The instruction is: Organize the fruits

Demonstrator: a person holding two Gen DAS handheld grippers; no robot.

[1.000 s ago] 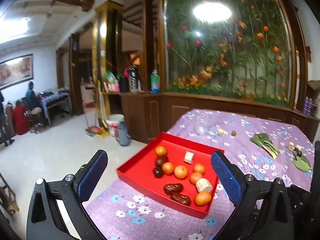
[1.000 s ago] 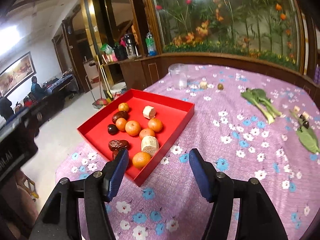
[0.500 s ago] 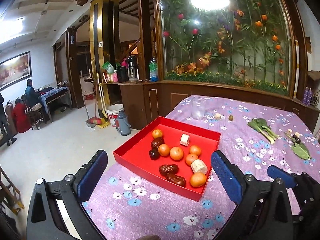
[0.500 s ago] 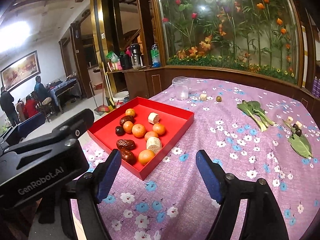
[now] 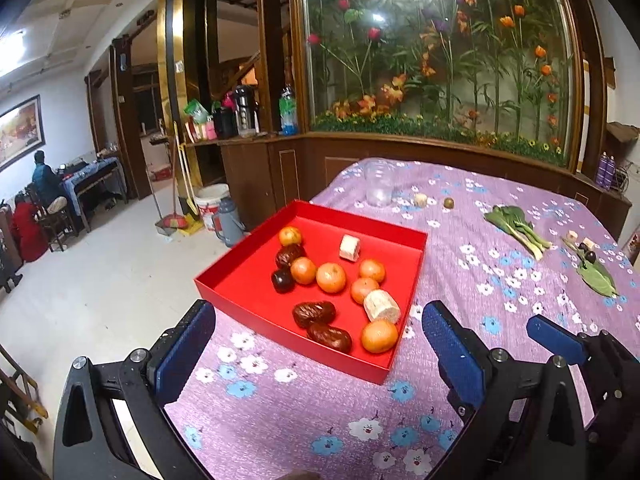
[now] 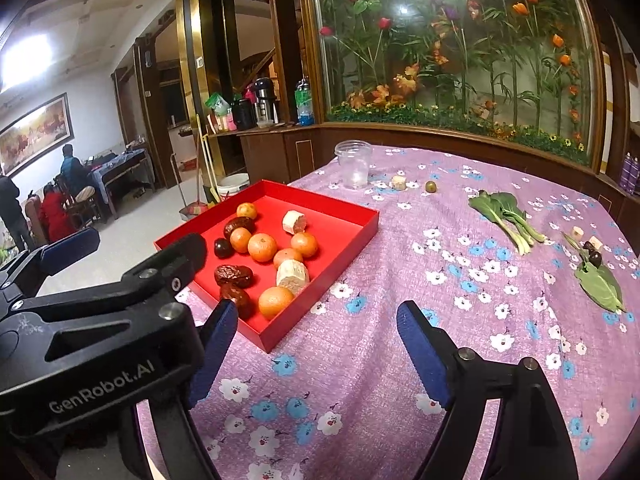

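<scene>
We're holding the left gripper w/ jaws spread wide, nothing between the blue ribbed pads, hovering above the near edge of the table. The right gripper is likewise spread apart & empty, over the purple cloth just right of the red tray.

Left cam is giving us the tray head-on between the fingers; right cam is catching the left gripper's black body w/ "GenRobot.AI" lettering at lower left, which the left view can't show. Left cam is showing only a blue fingertip of the right gripper at lower right.

Inside the tray: six round glossy mandarins, three wrinkled dark-red dates, one smooth dark plum-like fruit, two pale cut cylinders w/ rough ends. All are bunched in the tray's near-right part; the left part is showing bare red floor.

Loose on the cloth, well apart from the tray: a clear plastic cup standing upright at the far edge, beside it a pale chunk & a small round greenish fruit. Further right, leafy bok choy is lying flat, then small pale cubes, dark round fruits & a flat green leaf. The cloth looks fuzzy, printed w/ white & blue flowers.
</scene>
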